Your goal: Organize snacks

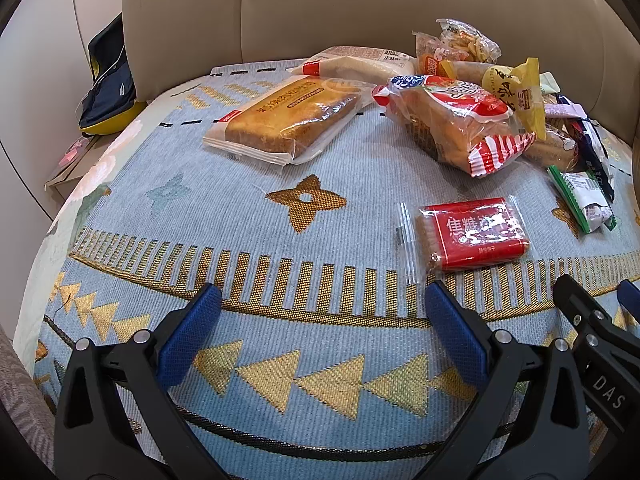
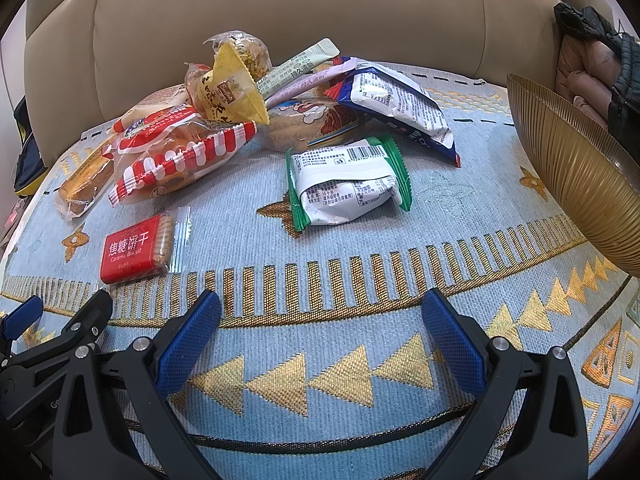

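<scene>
Both grippers are hovering low over a blue woven cover (image 1: 360,168) with gold triangles and bars, spread on a beige leather sofa (image 1: 320,4). The left gripper (image 1: 322,300) is holding its blue-padded jaws wide apart with nothing between them; the right gripper (image 2: 320,304) is doing the same, just beside it.

The snacks are lying ahead of the fingers. A red caramel biscuit pack (image 1: 474,234) is sitting alone, nearest the left gripper and just past its right fingertip. Farther back, a long sliced cake loaf in clear wrap (image 1: 288,120) is lying on the left, with a white-wrapped loaf (image 1: 360,62) behind it. To its right a heap is piling up: a red-and-white striped bread bag (image 1: 460,124), a yellow packet (image 1: 516,88) leaning on top, and a clear bag of small crackers (image 1: 468,42) at the back.

In the right wrist view, a green-edged white wrapper (image 2: 348,182) is lying apart in front of the heap, and a blue-and-white pouch (image 2: 400,104) is leaning beside it. A ribbed gold bowl (image 2: 572,168) is standing at the right edge.
</scene>
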Available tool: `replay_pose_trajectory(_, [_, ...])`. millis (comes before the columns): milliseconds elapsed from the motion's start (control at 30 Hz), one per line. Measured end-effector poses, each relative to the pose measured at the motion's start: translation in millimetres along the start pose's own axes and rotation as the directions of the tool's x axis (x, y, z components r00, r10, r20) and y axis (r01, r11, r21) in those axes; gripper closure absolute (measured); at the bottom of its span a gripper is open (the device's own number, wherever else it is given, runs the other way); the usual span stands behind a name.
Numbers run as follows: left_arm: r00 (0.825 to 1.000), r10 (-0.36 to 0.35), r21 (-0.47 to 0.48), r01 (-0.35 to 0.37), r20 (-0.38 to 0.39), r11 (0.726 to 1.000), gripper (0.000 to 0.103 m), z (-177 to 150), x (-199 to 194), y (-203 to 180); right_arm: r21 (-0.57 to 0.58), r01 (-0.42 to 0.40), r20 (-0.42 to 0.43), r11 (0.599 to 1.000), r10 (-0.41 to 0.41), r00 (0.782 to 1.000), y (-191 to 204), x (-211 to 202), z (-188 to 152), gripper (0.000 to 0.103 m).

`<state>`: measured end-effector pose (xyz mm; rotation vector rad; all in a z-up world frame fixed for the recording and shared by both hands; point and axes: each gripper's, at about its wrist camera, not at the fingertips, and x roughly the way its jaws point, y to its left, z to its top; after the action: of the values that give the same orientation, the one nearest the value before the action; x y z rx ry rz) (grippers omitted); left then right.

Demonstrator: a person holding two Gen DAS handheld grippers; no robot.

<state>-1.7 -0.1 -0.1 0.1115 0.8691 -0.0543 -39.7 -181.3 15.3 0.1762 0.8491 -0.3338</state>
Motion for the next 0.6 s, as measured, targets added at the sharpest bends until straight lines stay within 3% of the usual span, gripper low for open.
replay_pose_trajectory(600, [1.0,-0.001,-0.001,0.001,-0.005,1.0,0.003,1.1,1.3,0.3,0.0,0.0,-0.001,1.0,0.0,1.0,0.1,0.0,0.1,0.005])
